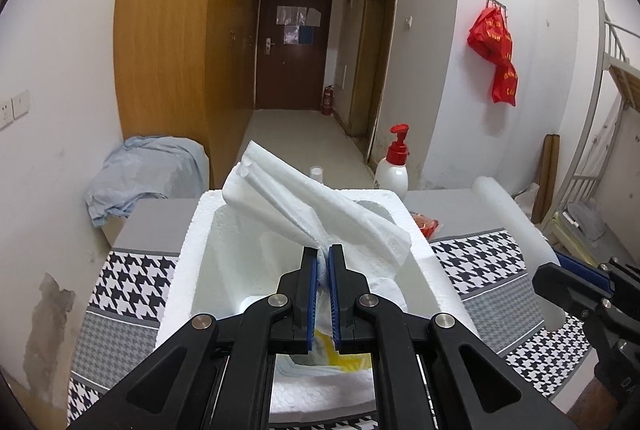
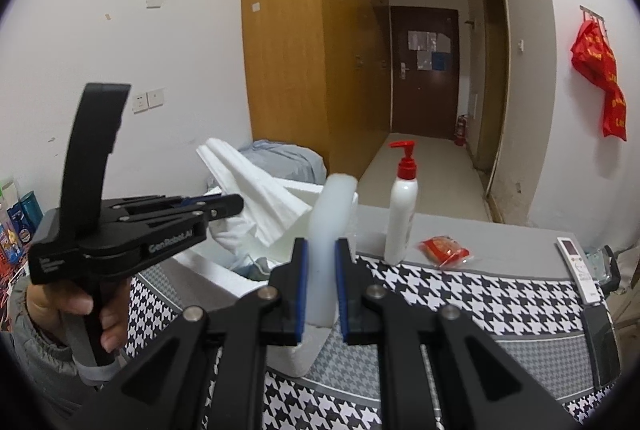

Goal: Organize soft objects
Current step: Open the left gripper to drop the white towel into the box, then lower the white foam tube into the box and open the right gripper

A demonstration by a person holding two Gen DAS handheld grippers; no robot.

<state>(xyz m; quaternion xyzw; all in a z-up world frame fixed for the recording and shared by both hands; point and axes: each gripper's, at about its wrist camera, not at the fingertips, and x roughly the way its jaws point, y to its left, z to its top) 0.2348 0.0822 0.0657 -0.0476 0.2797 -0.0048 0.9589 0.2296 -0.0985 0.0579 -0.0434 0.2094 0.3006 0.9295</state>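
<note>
My left gripper (image 1: 324,250) is shut on a white paper towel (image 1: 304,202) and holds it over the open white foam box (image 1: 188,254). The towel fans up and to the left. More white tissue and a yellow-marked piece lie in the box. In the right wrist view the left gripper (image 2: 236,204) holds the towel (image 2: 256,194) over the box (image 2: 208,268). My right gripper (image 2: 321,246) is shut on a white foam sheet (image 2: 332,206) that curves upward, just right of the box. That sheet also shows at the right of the left wrist view (image 1: 516,226).
A white pump bottle (image 2: 402,214) with a red top, a red snack packet (image 2: 444,248), a white remote (image 2: 578,266) and a dark phone (image 2: 600,338) lie on the houndstooth tablecloth (image 2: 480,302). A blue cloth pile (image 1: 144,174) sits at the back left.
</note>
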